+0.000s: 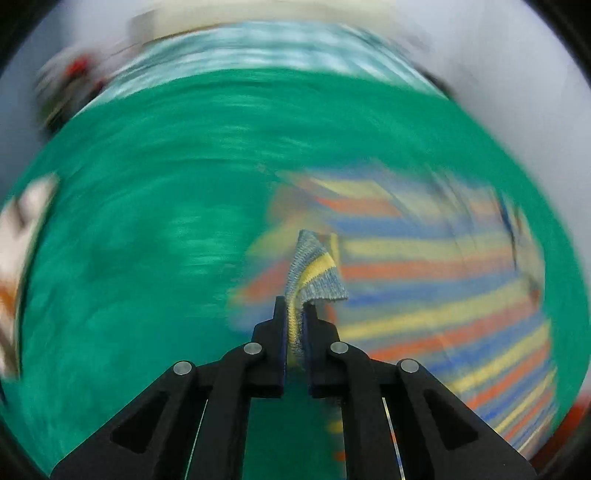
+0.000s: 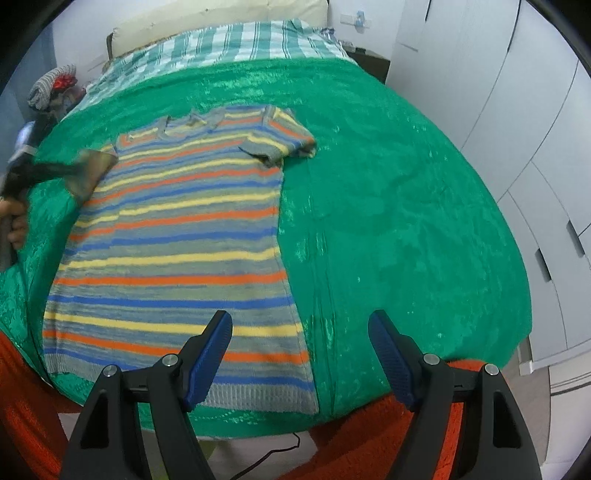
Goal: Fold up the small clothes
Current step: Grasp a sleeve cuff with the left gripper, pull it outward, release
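Observation:
A small knit shirt with blue, yellow and orange stripes lies flat on a green blanket. Its right sleeve lies out to the side. My left gripper is shut on the shirt's left sleeve cuff; it shows blurred at the shirt's left edge in the right wrist view. The left wrist view is motion-blurred, with the shirt to the right. My right gripper is open and empty, above the shirt's lower right corner near the hem.
The green blanket covers a bed with a checked sheet and a pillow at the far end. White cupboards stand to the right. A pile of clothes sits at the far left. An orange cover hangs at the near edge.

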